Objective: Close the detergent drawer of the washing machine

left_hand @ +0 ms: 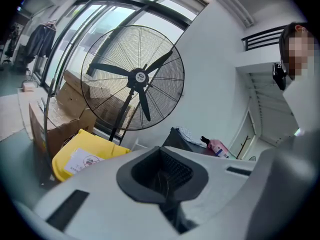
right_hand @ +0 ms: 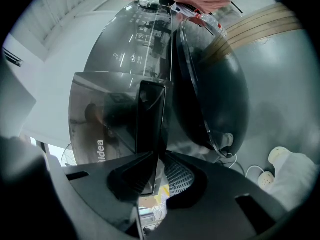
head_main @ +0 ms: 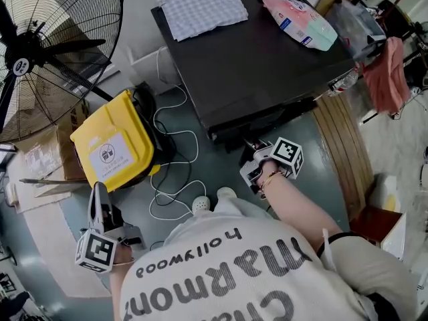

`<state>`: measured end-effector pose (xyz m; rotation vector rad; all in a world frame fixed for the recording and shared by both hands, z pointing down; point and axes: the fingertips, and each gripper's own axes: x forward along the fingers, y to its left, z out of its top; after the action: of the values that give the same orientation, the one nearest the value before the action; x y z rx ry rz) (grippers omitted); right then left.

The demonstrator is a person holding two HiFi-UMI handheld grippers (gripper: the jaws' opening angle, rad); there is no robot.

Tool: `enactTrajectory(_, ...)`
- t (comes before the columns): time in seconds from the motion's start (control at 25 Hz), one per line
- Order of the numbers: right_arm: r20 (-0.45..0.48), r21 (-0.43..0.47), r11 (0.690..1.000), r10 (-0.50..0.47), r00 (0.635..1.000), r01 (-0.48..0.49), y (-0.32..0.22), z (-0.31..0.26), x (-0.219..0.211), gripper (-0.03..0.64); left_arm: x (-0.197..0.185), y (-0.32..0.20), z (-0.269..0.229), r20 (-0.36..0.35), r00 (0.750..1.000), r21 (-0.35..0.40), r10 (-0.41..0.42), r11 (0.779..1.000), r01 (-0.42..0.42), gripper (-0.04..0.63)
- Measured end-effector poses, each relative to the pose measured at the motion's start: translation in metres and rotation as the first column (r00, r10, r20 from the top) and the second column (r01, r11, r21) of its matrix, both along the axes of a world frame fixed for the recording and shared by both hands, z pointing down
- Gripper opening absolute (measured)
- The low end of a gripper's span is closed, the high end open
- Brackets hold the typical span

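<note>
The drawer [right_hand: 150, 129] stands out from the washer [head_main: 267, 59] front, its dark panel edge-on between the right gripper's [right_hand: 152, 186] fingers [right_hand: 177, 176], which are half closed and seem to pinch it. The left gripper [left_hand: 165, 191] hangs well off to the side, fingers [left_hand: 172, 171] together on nothing, a yellow bin [left_hand: 82, 156] and a fan [left_hand: 135, 79] beyond them

Black standing fan [left_hand: 137, 79] before bright tall windows [left_hand: 100, 24]; cardboard boxes [left_hand: 75, 104] and a yellow bin [head_main: 114, 146] by its base; grey floor [head_main: 221, 171] beneath, white wall [left_hand: 215, 84] to its right.
</note>
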<state>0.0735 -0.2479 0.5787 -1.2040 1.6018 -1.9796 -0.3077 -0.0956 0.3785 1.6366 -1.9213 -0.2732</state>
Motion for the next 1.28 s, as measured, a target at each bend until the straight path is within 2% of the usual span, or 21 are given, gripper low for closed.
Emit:
enactTrajectory(0.48,-0.014,-0.014,1.000,0.010,1.000,-0.010,-0.002,0.001,-0.002,0.082,-0.002,-0.005,0.002,-0.006,1.000,-0.002,0.005,1.000,-0.005,0.008)
enactTrajectory(0.8,0.001,-0.023,0.998,0.060,0.998,-0.060,-0.001,0.002,-0.002,0.081,0.001,-0.016,0.001,-0.011,0.999,0.004,0.037,0.999,-0.037,0.008)
enactTrajectory(1.04,0.006,-0.008,0.994,0.110,0.994,-0.110,-0.001,0.002,-0.001,0.081,0.004,-0.023,0.001,-0.015,0.995,0.014,0.095,0.995,-0.095,0.008)
enactTrajectory(1.28,0.007,-0.019,0.980,0.199,0.980,-0.199,0.004,0.002,0.009,0.083,0.023,-0.042,0.004,-0.041,0.977,0.026,0.208,0.978,-0.207,0.008)
